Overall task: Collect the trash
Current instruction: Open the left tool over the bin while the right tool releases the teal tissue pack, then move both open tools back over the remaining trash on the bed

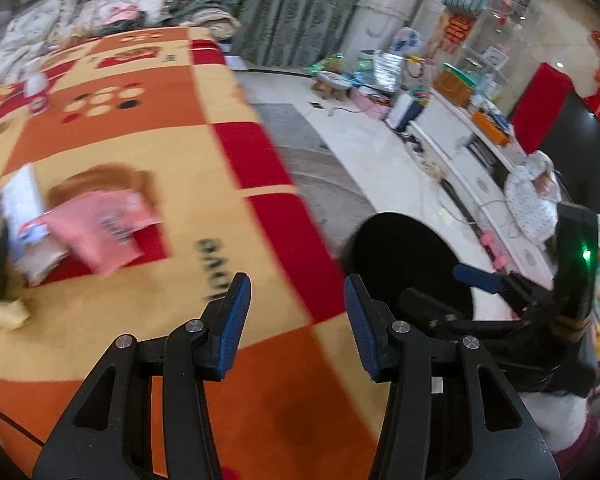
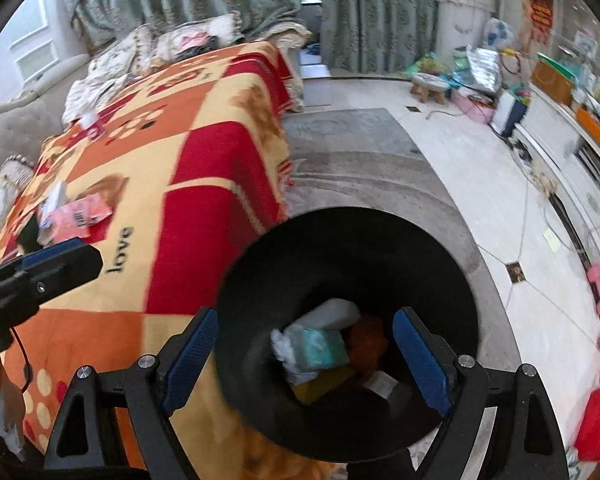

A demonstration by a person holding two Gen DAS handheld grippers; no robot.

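Note:
My right gripper (image 2: 306, 316) hangs open over the mouth of a black bin (image 2: 340, 236), with nothing between its pads. Inside the bin lie a teal packet (image 2: 324, 348), a white wrapper (image 2: 336, 314) and an orange scrap (image 2: 368, 340). My left gripper (image 1: 297, 284) is open and empty above the orange, red and yellow blanket (image 1: 148, 152), just left of the bin (image 1: 404, 256). Further left on the blanket lie a pink packet (image 1: 100, 232), a white paper box (image 1: 20, 200) and a crumpled yellowish tissue (image 1: 4, 314). The pink packet (image 2: 80, 216) also shows in the right wrist view.
A small white bottle (image 1: 36, 88) stands far back on the blanket, with cushions (image 1: 116, 12) behind it. The bin stands on the floor by the blanket's edge. Along the right wall run a white cabinet (image 1: 460, 132), cables and clutter; a small stool (image 2: 430, 84) stands by the curtains.

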